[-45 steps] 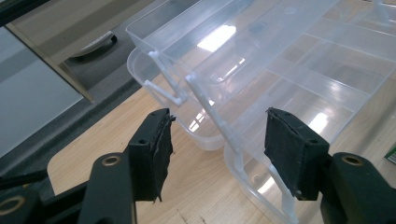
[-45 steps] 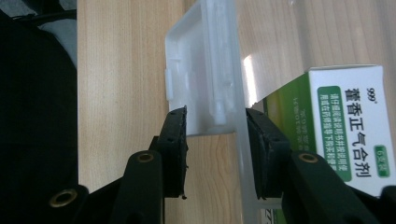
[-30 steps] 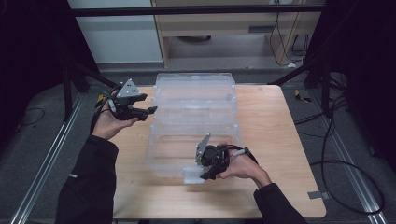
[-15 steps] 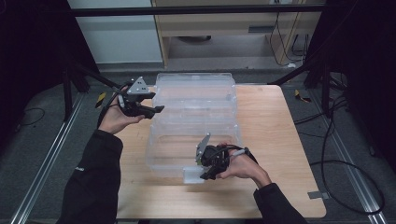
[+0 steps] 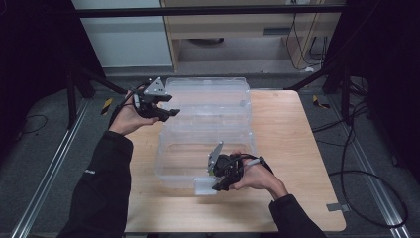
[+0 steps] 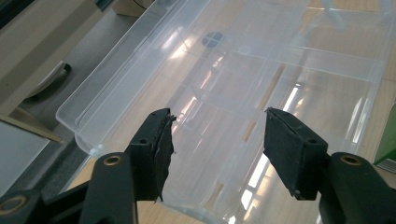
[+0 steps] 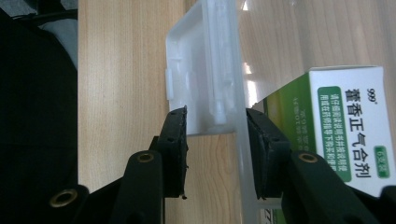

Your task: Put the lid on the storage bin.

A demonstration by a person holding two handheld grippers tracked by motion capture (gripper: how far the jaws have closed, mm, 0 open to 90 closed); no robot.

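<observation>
On the wooden table [image 5: 297,129] lies a big clear plastic box [image 5: 208,124] with its lid open toward the far side. Since a moment ago the left tongs [image 5: 168,113] have slid along from the table's left edge to the box's far left corner, and they now hang over the open lid. Their jaws have just closed a little, but they stand wide with nothing between them. The right tongs [image 5: 216,186] have not moved. They are narrow and grip the clear latch flap [image 7: 205,70] and front wall at the near side of the box. A green and white carton [image 7: 345,126] sits inside, just behind that wall. My guess is the right one keeps the box steady while the left one gets ready to take the lid and swing it shut
</observation>
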